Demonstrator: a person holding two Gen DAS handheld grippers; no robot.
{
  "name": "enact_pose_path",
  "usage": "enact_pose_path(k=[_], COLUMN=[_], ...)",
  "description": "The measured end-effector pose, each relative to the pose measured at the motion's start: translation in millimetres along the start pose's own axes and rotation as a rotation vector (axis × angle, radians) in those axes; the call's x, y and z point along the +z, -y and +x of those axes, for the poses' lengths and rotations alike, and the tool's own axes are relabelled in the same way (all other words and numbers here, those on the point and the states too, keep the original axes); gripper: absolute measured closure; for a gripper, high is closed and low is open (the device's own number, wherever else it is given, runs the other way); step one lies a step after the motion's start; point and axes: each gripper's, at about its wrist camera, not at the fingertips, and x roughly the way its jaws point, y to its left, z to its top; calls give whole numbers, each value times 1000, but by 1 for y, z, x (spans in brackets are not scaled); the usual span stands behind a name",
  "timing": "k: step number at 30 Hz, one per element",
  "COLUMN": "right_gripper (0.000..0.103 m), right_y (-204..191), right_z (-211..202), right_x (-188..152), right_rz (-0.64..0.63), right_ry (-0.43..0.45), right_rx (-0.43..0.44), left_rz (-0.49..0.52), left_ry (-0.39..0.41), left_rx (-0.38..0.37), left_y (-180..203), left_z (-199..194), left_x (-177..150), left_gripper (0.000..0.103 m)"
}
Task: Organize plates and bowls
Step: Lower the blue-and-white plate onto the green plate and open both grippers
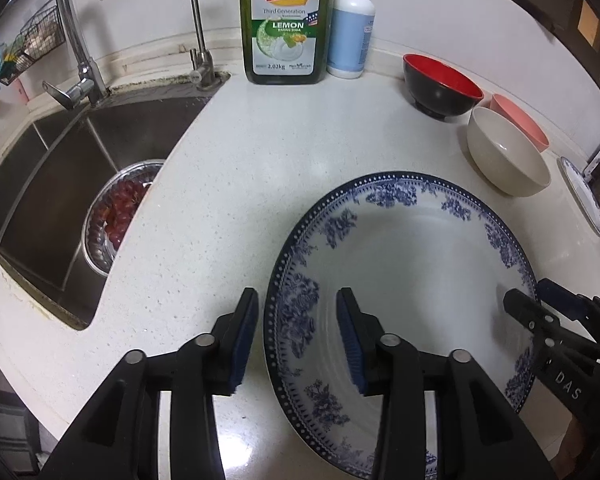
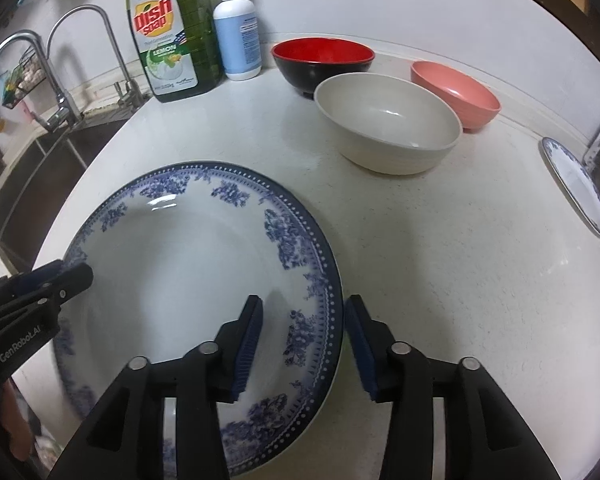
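**Both grippers astride the rim of the large blue-and-white plate**

The left gripper (image 1: pixel 298 336) points steeply down at the left edge of the large plate (image 1: pixel 412 264). Its two blue pads stand part-way apart, one outside the rim over the bare counter (image 1: pixel 228 168), the other inside over the plate's well. A gap shows between each pad and the rim, so the pads do not press on it.

The right gripper (image 2: pixel 304 344) stands the same way at the plate's opposite, right edge: one pad over the white inside, the other just outside the rim above the counter, jaws part-way open with the rim between them and free of both pads. Each gripper shows at the edge of the other's view, at the far side of the plate.

The plate lies flat on the white speckled counter, right side up, close to the near edge.

Beyond it, toward the wall, stand three bowls close together: a cream bowl (image 2: pixel 388 128) nearest the plate, a black bowl with a red inside (image 2: pixel 322 60) behind it, and a pink bowl (image 2: pixel 456 94) tilted beside the cream one. A second, smaller blue-and-white plate (image 2: pixel 578 186) lies far to the right, at the edge of both views.

Against the wall are a green dish soap bottle (image 1: pixel 286 20) and a white pump bottle (image 1: pixel 350 36). Left of the counter is the steel sink (image 1: pixel 52 184) with two taps, and in it a metal basin of red fruit (image 1: pixel 116 216).
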Motion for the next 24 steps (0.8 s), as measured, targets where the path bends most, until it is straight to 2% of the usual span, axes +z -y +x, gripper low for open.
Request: enact_pose_path(k=[3, 5, 7, 11, 14, 16, 21, 24], right_gripper=[51, 51, 47, 47, 46, 39, 38, 38], right_y=[1, 3, 6, 18, 31, 39, 64, 85], right_z=[-1, -4, -9, -24, -39, -51, -80, -96], right_x=[-1, -1, -1, -1, 1, 1, -1, -3], right_rz=[5, 16, 28, 56, 86, 108, 152, 191], right_ry=[1, 12, 21, 52, 84, 113, 190, 231], right_rx=[14, 18, 25, 29, 30, 22, -25, -63], left_rz=[6, 18, 34, 49, 78, 96, 156, 201], left_ry=[20, 39, 62, 101, 134, 158, 221, 250], left_rx=[5, 1, -6, -53, -85, -104, -156, -190], left_y=[1, 5, 10, 23, 39, 49, 84, 107], left_z=[-6, -13, -20, -36, -49, -57, -75, -82], left_x=[2, 4, 7, 15, 21, 24, 37, 44], left_gripper=[52, 43, 40, 27, 23, 18, 10, 9])
